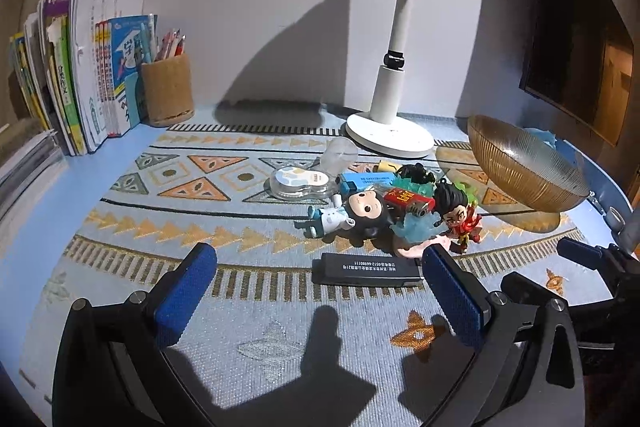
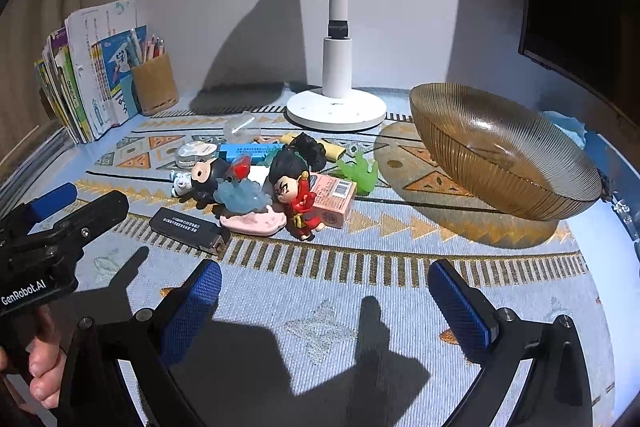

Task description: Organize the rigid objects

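Observation:
A heap of small items lies on the patterned mat: a red-robed figurine [image 2: 298,193], a black-headed doll [image 2: 208,177], a pink box [image 2: 334,197], a black stick-shaped device [image 1: 368,269], a blue box [image 1: 370,181] and a clear tape dispenser [image 1: 298,183]. An empty amber glass bowl [image 2: 500,151] sits right of the heap. My left gripper [image 1: 318,291] is open, just before the black device. My right gripper [image 2: 324,301] is open and empty, nearer than the heap.
A white lamp base [image 2: 336,107] stands behind the heap. Books [image 1: 80,67] and a brown pencil cup [image 1: 168,89] stand at the back left. A dark monitor [image 1: 576,59] hangs at the right. The table edge runs right of the bowl.

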Demonstrator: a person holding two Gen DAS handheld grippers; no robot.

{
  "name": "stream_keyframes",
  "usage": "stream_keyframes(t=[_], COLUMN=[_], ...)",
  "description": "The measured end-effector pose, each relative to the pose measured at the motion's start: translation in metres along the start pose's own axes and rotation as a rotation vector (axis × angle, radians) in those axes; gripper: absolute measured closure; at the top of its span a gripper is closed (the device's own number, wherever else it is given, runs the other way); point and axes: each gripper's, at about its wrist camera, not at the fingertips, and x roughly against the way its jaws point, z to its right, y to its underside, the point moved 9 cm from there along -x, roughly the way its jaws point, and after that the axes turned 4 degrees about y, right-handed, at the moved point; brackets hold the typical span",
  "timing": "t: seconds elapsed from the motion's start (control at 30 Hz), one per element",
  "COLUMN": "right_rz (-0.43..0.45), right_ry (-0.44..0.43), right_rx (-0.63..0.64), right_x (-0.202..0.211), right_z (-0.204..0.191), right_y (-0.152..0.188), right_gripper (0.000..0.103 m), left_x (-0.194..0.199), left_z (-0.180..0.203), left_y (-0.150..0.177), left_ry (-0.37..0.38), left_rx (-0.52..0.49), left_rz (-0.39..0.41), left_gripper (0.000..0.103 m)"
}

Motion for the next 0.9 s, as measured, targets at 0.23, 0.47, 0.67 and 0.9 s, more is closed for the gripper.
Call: stream_keyframes(t=[0.23, 0.47, 0.67, 0.9], right_rz=[-0.009, 0.012, 0.012, -0.002], right_ry=[0.002, 0.029, 0.032, 0.02], right_rx=[-0.014, 0.008, 0.023, 0.012], right_x=[-0.0021, 0.0005, 0.0007, -0.0011], right_z=[0.0029, 0.0023, -0.0005, 0.0002], right_y=[0.003, 0.0027, 0.0038, 0.0043], right_gripper=[0.0, 0.0, 0.0, 0.0], left_x=[0.0003, -0.0006, -0.0006, -0.0014], left_z=[-0.0027, -0.0035, -0.0022, -0.0035], left_y=[0.0031, 0.0055, 0.0063, 0.0066], left_ry=[0.016, 0.028, 0.025, 0.03], left_rx=[-0.008, -0.002, -0.007, -0.007], left_rz=[0.0, -0.007, -0.008, -0.014], left_gripper=[0.001, 0.001, 0.001, 0.001])
